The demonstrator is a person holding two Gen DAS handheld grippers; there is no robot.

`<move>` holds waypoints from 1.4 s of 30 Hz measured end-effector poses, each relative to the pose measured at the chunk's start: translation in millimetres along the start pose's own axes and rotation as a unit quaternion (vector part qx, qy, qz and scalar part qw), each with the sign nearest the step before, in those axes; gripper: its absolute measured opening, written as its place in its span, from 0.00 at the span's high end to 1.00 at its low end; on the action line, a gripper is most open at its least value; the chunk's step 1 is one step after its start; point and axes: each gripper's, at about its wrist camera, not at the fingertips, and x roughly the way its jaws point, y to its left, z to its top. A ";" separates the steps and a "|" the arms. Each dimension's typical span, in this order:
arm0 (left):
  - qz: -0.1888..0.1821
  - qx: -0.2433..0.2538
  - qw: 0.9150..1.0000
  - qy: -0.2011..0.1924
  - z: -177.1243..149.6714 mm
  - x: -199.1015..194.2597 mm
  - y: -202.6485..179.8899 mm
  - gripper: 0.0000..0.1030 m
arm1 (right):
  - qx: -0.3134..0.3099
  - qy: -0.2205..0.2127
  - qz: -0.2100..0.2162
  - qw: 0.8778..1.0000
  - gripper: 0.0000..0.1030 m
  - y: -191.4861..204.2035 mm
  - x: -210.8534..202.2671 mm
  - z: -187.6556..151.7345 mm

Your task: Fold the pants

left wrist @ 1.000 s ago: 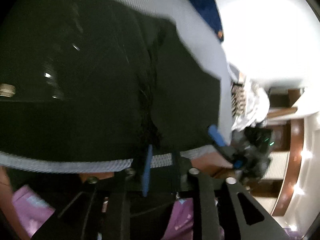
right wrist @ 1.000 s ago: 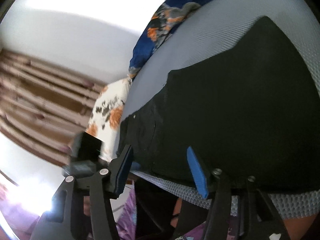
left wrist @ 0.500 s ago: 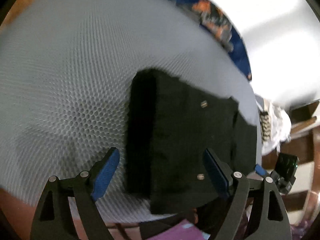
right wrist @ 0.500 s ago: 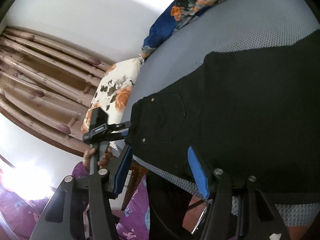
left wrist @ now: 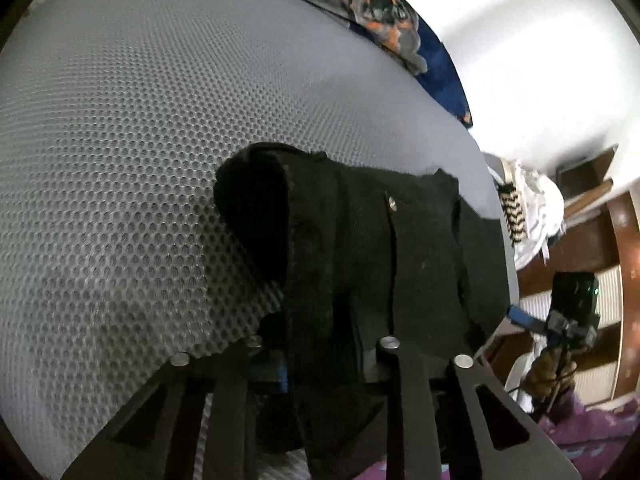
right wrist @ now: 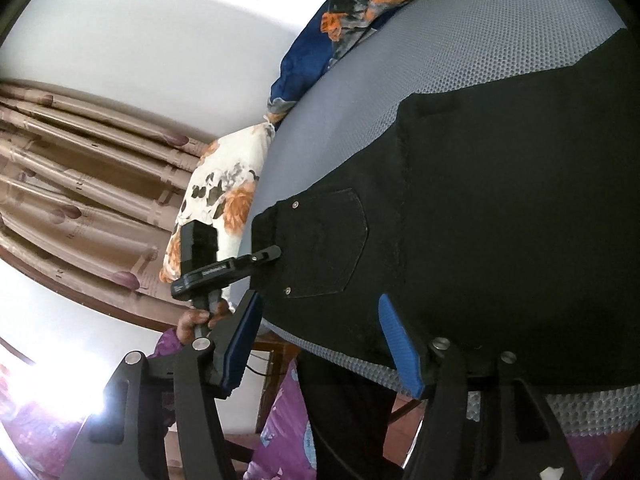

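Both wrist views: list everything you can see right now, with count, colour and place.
pants: one, black, spread on the mattress, back pocket up
mattress: one, grey mesh, under the pants
blanket: one, blue with orange flowers, far edge of mattress
pillow: one, white with orange flowers, beside the mattress
curtain: one, brown, behind the pillow
white clothes: one pile, off the mattress corner
left gripper: black, shut on the pants' edge
right gripper: blue pads, open, at the near edge
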 end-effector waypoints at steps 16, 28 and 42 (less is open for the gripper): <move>-0.064 0.067 0.995 -0.030 -2.3 -22.2 -180.1 0.89 | 0.000 -0.037 0.075 0.997 0.42 -21.6 -49.2 13.5; -0.160 0.067 0.984 0.034 6.6 117.3 -312.4 0.86 | 0.035 -0.072 0.100 0.992 0.38 -84.0 -108.9 21.7; -0.121 0.075 0.990 0.016 -0.3 129.3 -302.3 0.40 | 0.108 -0.092 0.110 0.984 0.19 -151.0 -132.1 21.3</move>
